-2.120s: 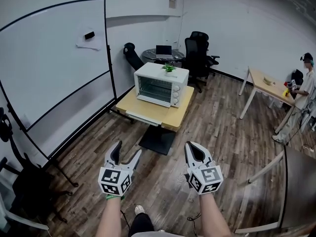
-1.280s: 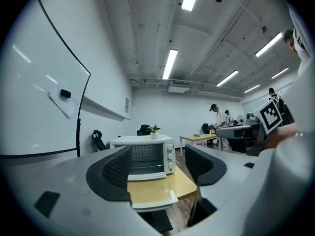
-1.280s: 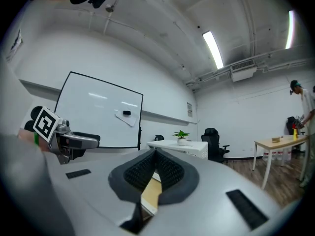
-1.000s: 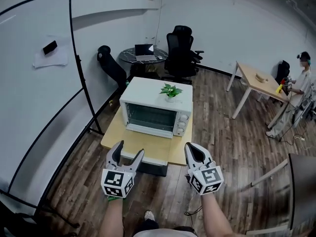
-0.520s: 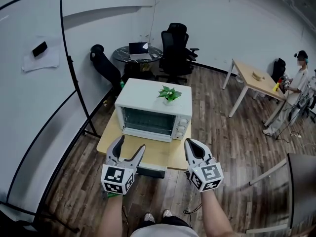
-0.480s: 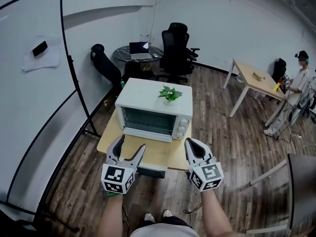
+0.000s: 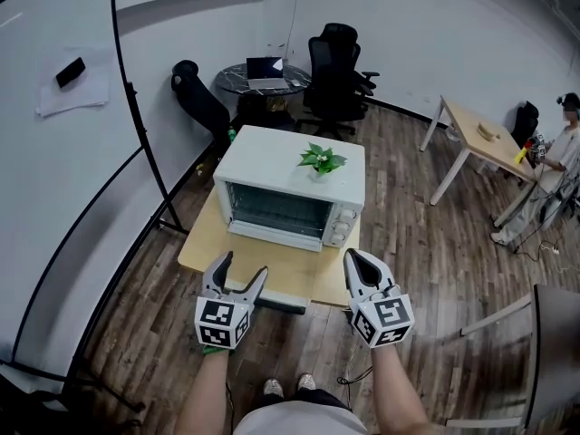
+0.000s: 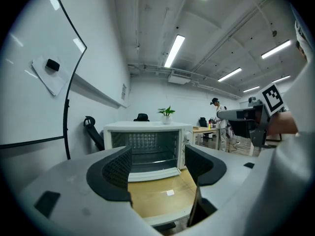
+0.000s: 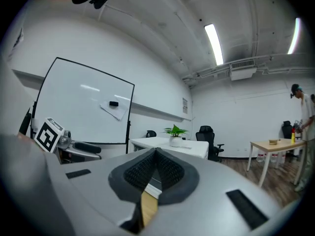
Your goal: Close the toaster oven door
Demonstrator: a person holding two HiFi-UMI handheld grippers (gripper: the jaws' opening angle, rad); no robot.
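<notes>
Nearest the person, the left gripper holds its jaws apart and empty; the right gripper has its jaws pressed together. Beyond them, on the table, stands the toaster oven, its door dropped open and a potted plant on top.

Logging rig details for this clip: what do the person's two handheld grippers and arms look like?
The light grey plastic left gripper and the matching right gripper have black textured jaw pads. Each carries a white cube with black square markers. The forearms show no sleeves, and a green band sits at the left wrist.
</notes>
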